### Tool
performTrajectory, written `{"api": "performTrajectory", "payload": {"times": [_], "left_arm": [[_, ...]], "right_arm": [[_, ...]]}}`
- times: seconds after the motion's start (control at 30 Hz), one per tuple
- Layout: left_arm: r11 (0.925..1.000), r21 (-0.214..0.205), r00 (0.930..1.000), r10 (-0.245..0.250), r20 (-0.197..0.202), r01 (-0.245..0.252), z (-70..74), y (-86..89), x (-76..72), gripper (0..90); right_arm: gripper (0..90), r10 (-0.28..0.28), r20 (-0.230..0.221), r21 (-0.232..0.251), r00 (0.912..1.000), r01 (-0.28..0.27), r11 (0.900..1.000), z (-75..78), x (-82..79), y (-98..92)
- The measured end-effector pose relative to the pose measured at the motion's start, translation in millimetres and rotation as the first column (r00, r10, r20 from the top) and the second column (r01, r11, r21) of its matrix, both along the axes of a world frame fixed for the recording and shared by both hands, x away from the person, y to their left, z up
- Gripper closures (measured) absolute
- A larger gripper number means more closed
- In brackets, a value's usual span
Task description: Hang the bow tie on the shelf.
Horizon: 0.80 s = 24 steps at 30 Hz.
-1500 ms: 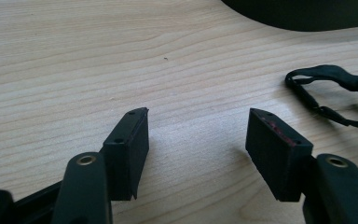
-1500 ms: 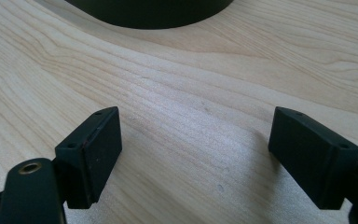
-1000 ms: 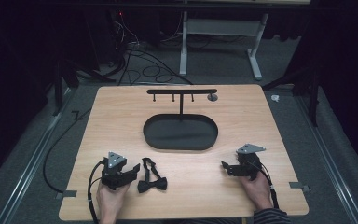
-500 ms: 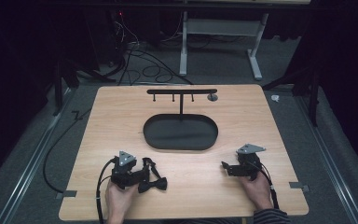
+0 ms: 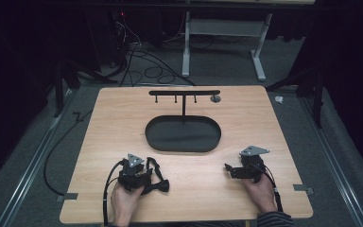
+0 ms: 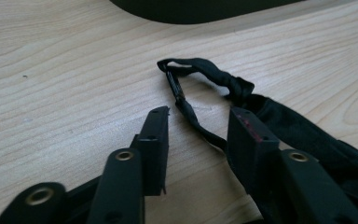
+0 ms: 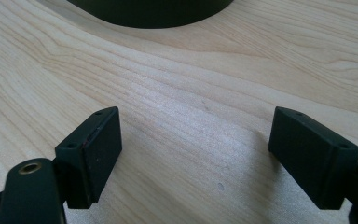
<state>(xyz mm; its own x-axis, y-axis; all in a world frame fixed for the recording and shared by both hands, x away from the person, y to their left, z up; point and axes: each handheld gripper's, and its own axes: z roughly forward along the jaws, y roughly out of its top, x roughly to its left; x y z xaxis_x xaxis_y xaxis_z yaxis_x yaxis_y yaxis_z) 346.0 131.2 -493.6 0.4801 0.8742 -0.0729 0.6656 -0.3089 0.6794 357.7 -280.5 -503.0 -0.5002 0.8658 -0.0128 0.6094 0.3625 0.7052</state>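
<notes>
Strap and gripper were the whole matter in the high view: the black bow tie (image 5: 157,185) lay near the table's (image 5: 264,118) near-left corner, its knot just right of my left gripper (image 5: 144,177) and its strap looping away toward the oval tray (image 5: 183,137) at the middle. My left hand was on it; my right gripper (image 5: 229,170) sat well apart, near the near-right edge, so the left was plainly the nearer. A black T-shaped hook stand (image 5: 184,92) rose behind the tray, toward the far edge.

From the left gripper view, the strap (image 6: 191,119) ran lengthwise between my jaws, away toward the tray's dark rim. My jaws had just been closing, about half shut, the strap between them, though I saw no pad pressing on it yet. The bow's cloth (image 6: 307,135) bunched against the right-hand jaw.

From the right gripper view, my jaws stood wide over bare light wood grain, holding nothing. Beyond the table the room was dark, cables on its floor.
</notes>
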Motion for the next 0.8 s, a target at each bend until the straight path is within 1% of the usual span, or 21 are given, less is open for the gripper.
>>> {"api": "performTrajectory", "payload": {"times": [0.03,0.07,0.2,0.4,0.5,0.6,0.8], "left_arm": [[0.9999,0.011,1.0,-0.003,0.004,0.003,-0.5,-0.7,-0.2,61.8],[0.9999,0.015,1.0,-0.004,0.007,0.004,-0.6,-1.1,-0.3,66.3],[0.9991,0.042,0.9996,-0.002,0.028,0.001,-1.1,-1.5,-0.9,74.4],[0.9985,0.054,0.9993,-0.013,0.034,0.011,-1.3,-0.4,-1.1,88.8],[0.9987,0.05,0.9992,-0.016,0.038,0.014,-1.4,-0.4,-1.2,89.6],[0.9993,0.031,0.9986,-0.022,0.048,0.02,1.8,0.3,-3.3,90.0],[0.9991,0.009,0.9955,-0.043,0.085,0.042,16.5,-0.2,-8.7,90.0]], "right_arm": [[18.3,0.0,0.0,0.0,1.0,0.0,1.0,0.0,0.0,0.0],[18.2,0.0,0.001,0.001,1.0,0.0,1.0,-0.1,0.0,0.0],[18.2,0.0,0.0,0.0,1.0,0.0,1.0,0.0,0.0,0.0],[18.3,0.0,0.0,0.0,1.0,0.0,1.0,0.0,0.0,0.0],[18.3,0.0,0.0,0.0,1.0,0.0,1.0,0.0,0.0,0.0],[18.3,0.0,0.001,0.001,1.0,0.0,1.0,-0.1,0.1,0.0],[18.2,0.0,0.001,0.001,1.0,0.0,1.0,-0.1,0.1,0.0]]}}
